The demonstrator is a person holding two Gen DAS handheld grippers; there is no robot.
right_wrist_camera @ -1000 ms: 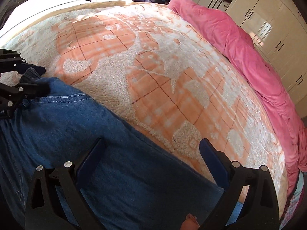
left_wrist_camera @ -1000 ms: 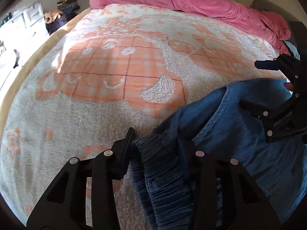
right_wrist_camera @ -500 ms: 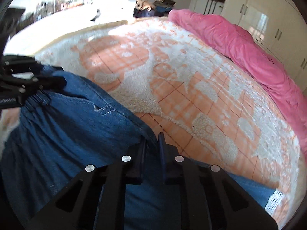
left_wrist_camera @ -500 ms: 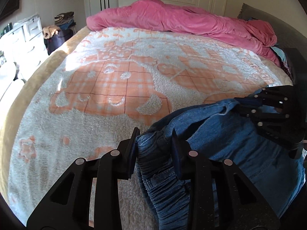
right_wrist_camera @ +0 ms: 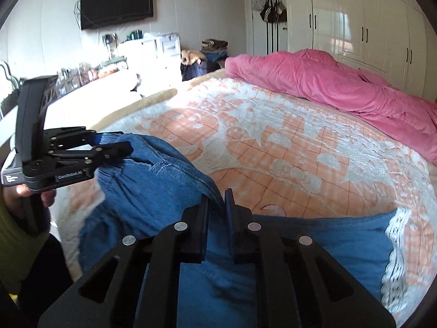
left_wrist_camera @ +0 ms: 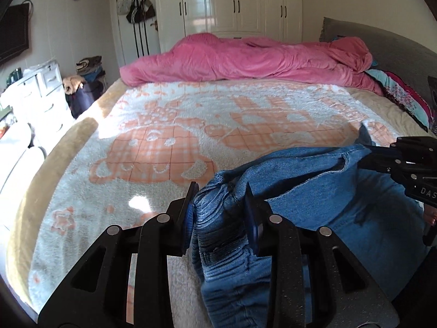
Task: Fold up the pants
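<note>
Blue denim pants point(left_wrist_camera: 314, 191) with a gathered elastic waistband are held up off the bed's near edge. My left gripper point(left_wrist_camera: 220, 194) is shut on the bunched waistband at one end. My right gripper point(right_wrist_camera: 217, 199) is shut on the waistband edge at the other end. The denim point(right_wrist_camera: 153, 180) sags between the two grippers. In the right wrist view the left gripper point(right_wrist_camera: 120, 147) shows at the left. In the left wrist view the right gripper point(left_wrist_camera: 368, 155) shows at the right. A pant leg with a white lace hem point(right_wrist_camera: 396, 235) lies on the blanket.
An orange and white fleece blanket point(left_wrist_camera: 191, 125) covers the bed. A pink duvet point(left_wrist_camera: 259, 57) is heaped along its far side. Pillows point(left_wrist_camera: 404, 93) lie at the right. White drawers point(left_wrist_camera: 41, 95) and piled clothes point(left_wrist_camera: 87, 65) stand left of the bed; wardrobes point(left_wrist_camera: 240, 0) stand behind.
My right gripper went from open over the denim to shut on the waistband edge. Both grippers have lifted the waistband up off the bed, and both cameras now look more level.
</note>
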